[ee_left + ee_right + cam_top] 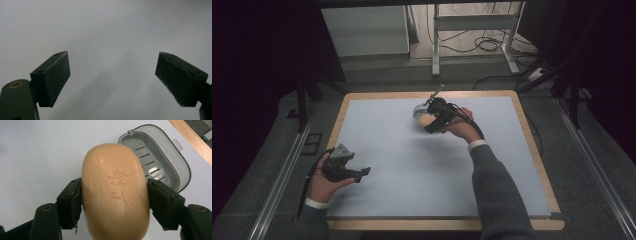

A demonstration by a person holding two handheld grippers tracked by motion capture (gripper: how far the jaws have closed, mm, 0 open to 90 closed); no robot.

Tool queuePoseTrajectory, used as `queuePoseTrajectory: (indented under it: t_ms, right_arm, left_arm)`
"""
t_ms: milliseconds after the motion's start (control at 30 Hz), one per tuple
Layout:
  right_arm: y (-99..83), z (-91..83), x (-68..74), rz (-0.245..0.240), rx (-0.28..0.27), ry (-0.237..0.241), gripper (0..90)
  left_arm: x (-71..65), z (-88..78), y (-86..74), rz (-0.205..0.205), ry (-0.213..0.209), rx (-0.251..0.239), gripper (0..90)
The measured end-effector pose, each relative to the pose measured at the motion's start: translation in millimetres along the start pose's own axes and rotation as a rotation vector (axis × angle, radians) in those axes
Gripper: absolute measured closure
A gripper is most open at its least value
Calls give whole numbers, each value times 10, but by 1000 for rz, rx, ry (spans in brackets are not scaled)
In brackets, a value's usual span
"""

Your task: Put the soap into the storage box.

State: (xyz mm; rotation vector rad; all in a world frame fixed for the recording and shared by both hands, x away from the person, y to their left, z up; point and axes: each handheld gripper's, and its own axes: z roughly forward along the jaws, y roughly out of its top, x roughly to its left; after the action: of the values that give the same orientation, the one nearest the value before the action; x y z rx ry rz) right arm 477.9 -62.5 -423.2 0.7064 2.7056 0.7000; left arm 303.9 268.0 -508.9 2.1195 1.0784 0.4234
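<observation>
Right gripper clamps an oval tan soap bar beside a grey slotted soap dish; left gripper gapes wide, holding nothing, over the pale-blue counter.

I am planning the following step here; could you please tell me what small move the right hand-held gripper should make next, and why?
Probably carry the soap bar a little forward over the open grey soap dish and lower it in. The right hand-held gripper clamps the bar by its sides, while the slotted dish lies just beyond it.
</observation>
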Motion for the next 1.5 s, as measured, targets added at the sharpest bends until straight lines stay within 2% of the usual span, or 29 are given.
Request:
queuePoseTrajectory:
  t_ms: [400,767,1100,1500]
  right_arm:
    - [93,82,-89,8,7,8,315]
    - [170,184,-200,27,6,13,315]
    - [169,224,-307,30,14,4,315]
    - [228,352,-460,41,33,-5,316]
  left_arm:
    - [27,-45,-4,-1,-1,-9,128]
    - [32,-21,-10,-5,-6,-5,128]
    - [14,12,-3,3,-11,5,127]
    - [31,22,-9,1,-10,8,128]
